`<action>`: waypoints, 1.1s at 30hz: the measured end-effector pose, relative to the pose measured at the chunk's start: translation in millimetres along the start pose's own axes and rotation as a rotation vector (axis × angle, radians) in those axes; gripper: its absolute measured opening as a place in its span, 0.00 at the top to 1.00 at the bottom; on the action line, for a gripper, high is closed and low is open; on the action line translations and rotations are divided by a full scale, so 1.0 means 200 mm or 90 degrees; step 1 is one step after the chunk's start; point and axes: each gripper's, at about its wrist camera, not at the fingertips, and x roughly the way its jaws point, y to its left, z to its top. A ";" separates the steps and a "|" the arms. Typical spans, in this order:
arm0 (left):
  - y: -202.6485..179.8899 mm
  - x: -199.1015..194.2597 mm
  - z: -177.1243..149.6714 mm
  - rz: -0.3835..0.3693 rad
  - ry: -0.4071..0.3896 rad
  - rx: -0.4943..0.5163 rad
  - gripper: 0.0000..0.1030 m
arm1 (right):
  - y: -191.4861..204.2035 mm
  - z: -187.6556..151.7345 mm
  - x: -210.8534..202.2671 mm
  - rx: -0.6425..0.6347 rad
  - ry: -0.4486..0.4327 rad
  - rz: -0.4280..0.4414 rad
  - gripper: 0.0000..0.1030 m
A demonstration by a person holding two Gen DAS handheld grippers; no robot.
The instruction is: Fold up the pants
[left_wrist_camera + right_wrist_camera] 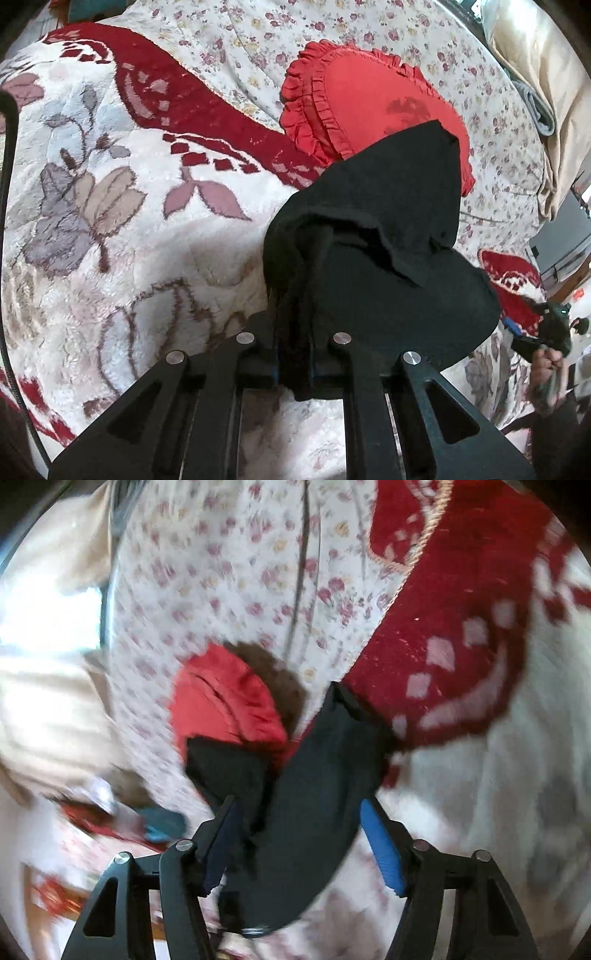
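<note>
The black pants (373, 229) hang bunched from my left gripper (293, 291), which is shut on a fold of the cloth, lifted above the bed. In the right wrist view the black pants (314, 805) drape between the blue pads (382, 845) of my right gripper (299, 812), whose jaws stand wide apart around the cloth without pinching it. That view is motion-blurred.
A plush white blanket (122, 229) with a red border and flower pattern covers the bed, over a floral sheet (229, 33). A red frilled heart pillow (362, 96) lies behind the pants and also shows in the right wrist view (221, 698). A beige curtain (532, 74) hangs at right.
</note>
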 end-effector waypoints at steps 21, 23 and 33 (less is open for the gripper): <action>0.44 -0.50 -0.21 -0.059 -0.075 -0.190 0.95 | -0.05 -0.39 -0.23 -0.103 0.063 -0.039 0.94; 0.54 -0.52 -0.23 -0.028 -0.077 -0.212 0.95 | -0.11 -0.48 -0.22 -0.088 0.083 -0.049 0.96; 0.51 -0.42 -0.24 0.145 -0.056 -0.118 0.76 | 0.41 -0.56 -0.08 -0.413 -0.018 -0.187 0.76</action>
